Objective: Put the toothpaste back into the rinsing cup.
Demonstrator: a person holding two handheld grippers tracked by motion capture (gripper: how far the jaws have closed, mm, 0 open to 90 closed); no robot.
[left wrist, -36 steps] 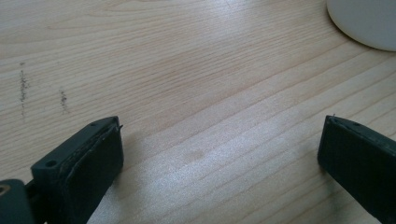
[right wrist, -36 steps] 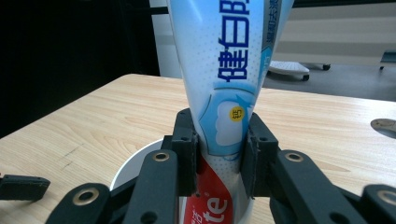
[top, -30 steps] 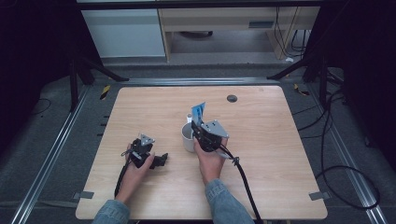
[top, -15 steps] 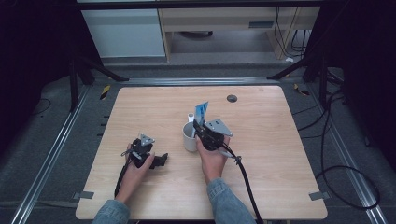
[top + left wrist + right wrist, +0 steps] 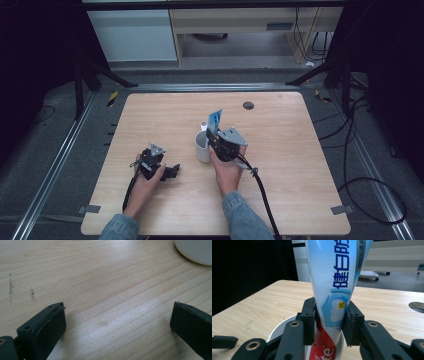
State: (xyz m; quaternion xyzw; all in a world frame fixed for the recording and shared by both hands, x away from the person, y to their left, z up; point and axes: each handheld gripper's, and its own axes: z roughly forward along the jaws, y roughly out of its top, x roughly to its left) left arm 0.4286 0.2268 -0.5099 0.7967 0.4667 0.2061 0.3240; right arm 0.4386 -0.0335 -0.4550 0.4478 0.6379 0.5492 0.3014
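While the right gripper (image 5: 329, 322) pinches a blue, white & red plastic toothpaste tube (image 5: 334, 285) between its two black jaws, the tube stands almost straight up w/ its bottom end down inside the round white cup (image 5: 202, 146) near the middle of the light wooden table (image 5: 300, 165). I'd guess the putting-in part is nearly done; what's left is letting go. The left gripper (image 5: 117, 322) rests low on the table w/ its jaws spread wide, holding nothing.

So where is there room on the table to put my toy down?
The table's far-left corner and its right side are bare. It is crowded in the middle, where the right gripper holds a toothpaste tube in the white cup, with the left gripper beside it.
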